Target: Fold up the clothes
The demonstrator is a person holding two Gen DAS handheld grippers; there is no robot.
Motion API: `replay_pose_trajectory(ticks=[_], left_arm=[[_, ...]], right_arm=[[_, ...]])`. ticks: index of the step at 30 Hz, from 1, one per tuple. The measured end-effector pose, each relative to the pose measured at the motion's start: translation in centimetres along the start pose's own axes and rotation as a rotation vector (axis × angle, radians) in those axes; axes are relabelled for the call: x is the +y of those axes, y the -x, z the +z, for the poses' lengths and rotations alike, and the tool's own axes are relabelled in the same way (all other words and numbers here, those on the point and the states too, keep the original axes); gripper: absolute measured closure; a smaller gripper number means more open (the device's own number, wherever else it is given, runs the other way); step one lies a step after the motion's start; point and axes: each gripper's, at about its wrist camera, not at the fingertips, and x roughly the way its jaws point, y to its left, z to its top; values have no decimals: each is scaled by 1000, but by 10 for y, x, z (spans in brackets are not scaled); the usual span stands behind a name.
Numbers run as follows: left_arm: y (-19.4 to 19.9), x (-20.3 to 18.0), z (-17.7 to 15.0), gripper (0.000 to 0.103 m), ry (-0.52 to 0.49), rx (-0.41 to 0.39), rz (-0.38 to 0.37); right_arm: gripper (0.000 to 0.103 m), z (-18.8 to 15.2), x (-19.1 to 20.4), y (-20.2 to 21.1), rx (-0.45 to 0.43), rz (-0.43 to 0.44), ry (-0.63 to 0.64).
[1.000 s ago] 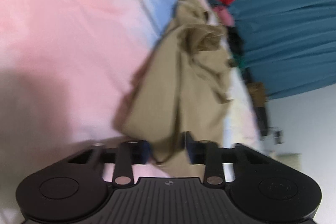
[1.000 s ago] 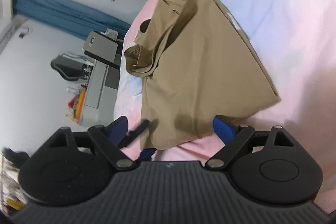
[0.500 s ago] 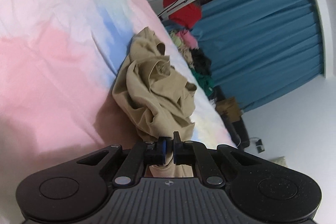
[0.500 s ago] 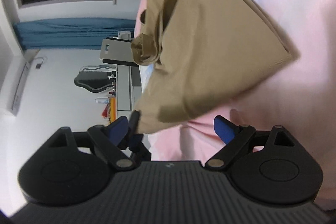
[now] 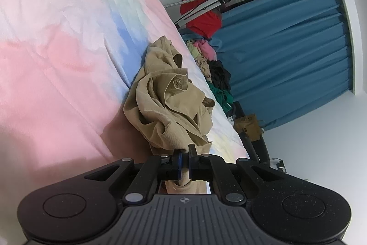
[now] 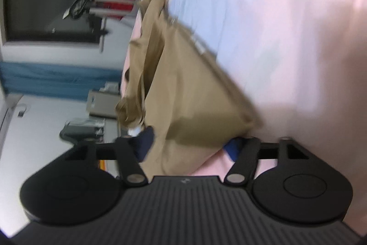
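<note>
1. The left gripper [image 5: 185, 161] is clamped on a hem of the tan garment [image 5: 169, 98], which bunches straight ahead of it.
2. The right gripper [image 6: 188, 144] is closing, cloth between its jaws; pad contact is blurred.
3. The garment's long axis runs away from both grippers across the pastel bedspread [image 5: 57, 43].
4. Beyond the garment: a clothes pile [image 5: 213, 70], then blue curtain [image 5: 286, 49].

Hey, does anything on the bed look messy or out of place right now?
Yes. The tan garment lies bunched and twisted on the pastel bedspread, not flat for folding. The left tool pinches its near edge; the right tool is closing around another part.
</note>
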Motion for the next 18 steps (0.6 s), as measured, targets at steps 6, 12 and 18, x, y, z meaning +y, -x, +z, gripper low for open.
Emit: replay_pose_trajectory(ticks=[6,12,18], left_arm=[[3,-8,2,99,-44,-37,0],[33,-39,12,99,-94,-86,-37],[93,-81,-1,99,-172,-102,-72]], right_arm=[[89,0,20,10,-58,-21,143],[90,6,72,45,-118,48,276],[91,-6,106,97,-110,96,350]])
